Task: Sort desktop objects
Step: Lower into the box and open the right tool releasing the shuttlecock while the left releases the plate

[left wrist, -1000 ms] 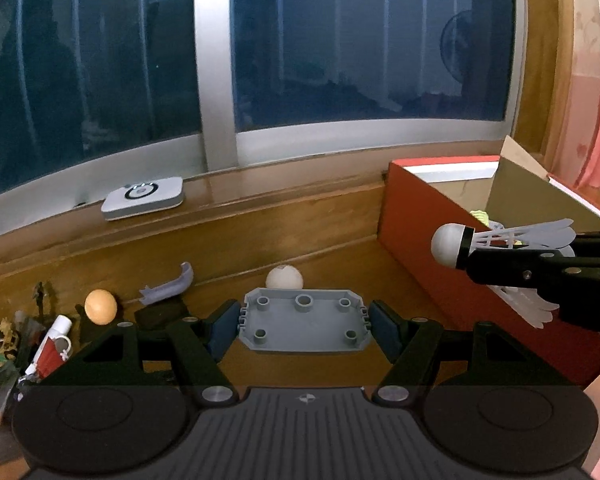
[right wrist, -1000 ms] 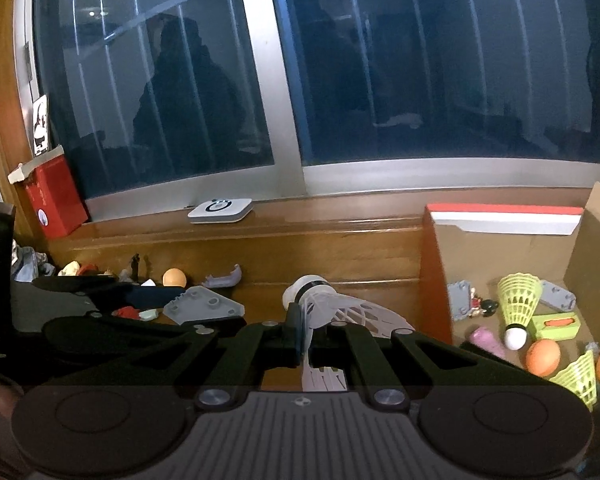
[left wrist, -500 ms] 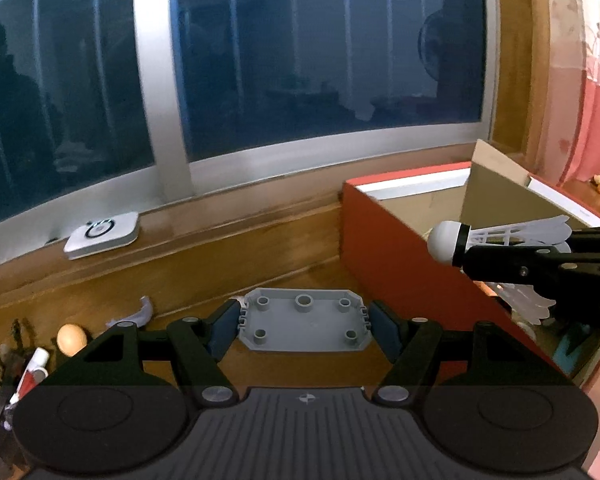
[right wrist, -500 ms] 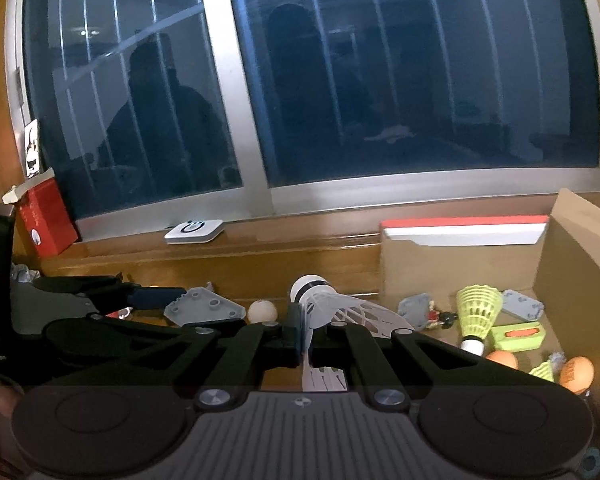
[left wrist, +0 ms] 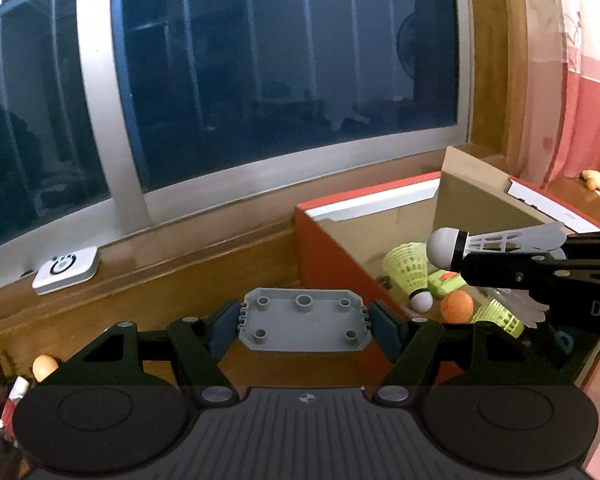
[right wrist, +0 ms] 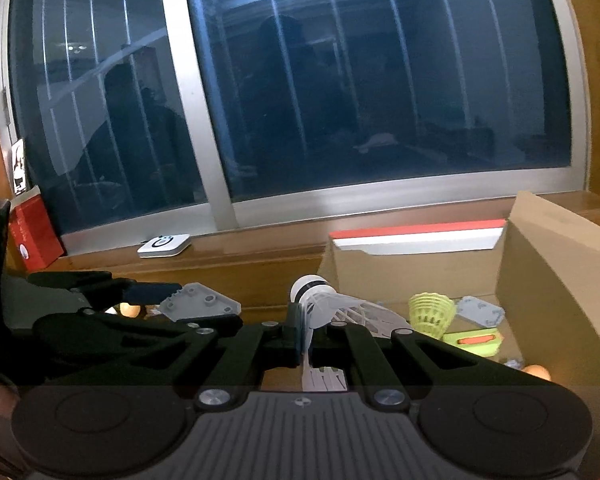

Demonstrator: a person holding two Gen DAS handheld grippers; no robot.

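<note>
My left gripper (left wrist: 304,314) is shut on a grey studded plastic plate (left wrist: 300,334), held flat between its blue pads just left of the red cardboard box (left wrist: 364,200). My right gripper (right wrist: 302,326) is shut on the skirt of a white shuttlecock (right wrist: 320,300), whose cork points up and away. In the left wrist view the right gripper (left wrist: 466,266) carries that shuttlecock (left wrist: 444,246) above the open box. In the right wrist view the left gripper (right wrist: 152,292) and its plate (right wrist: 200,304) are at the left.
The box (right wrist: 416,236) holds yellow shuttlecocks (left wrist: 406,270), an orange ball (left wrist: 456,306), a green item (right wrist: 474,340) and another grey plate (right wrist: 480,312). A white device (left wrist: 66,268) lies on the sill. An orange ball (left wrist: 45,365) and small clutter lie at the far left.
Both grippers have moved to the right toward the box, each keeping its load. The box's inside and its contents have come into the left wrist view.
</note>
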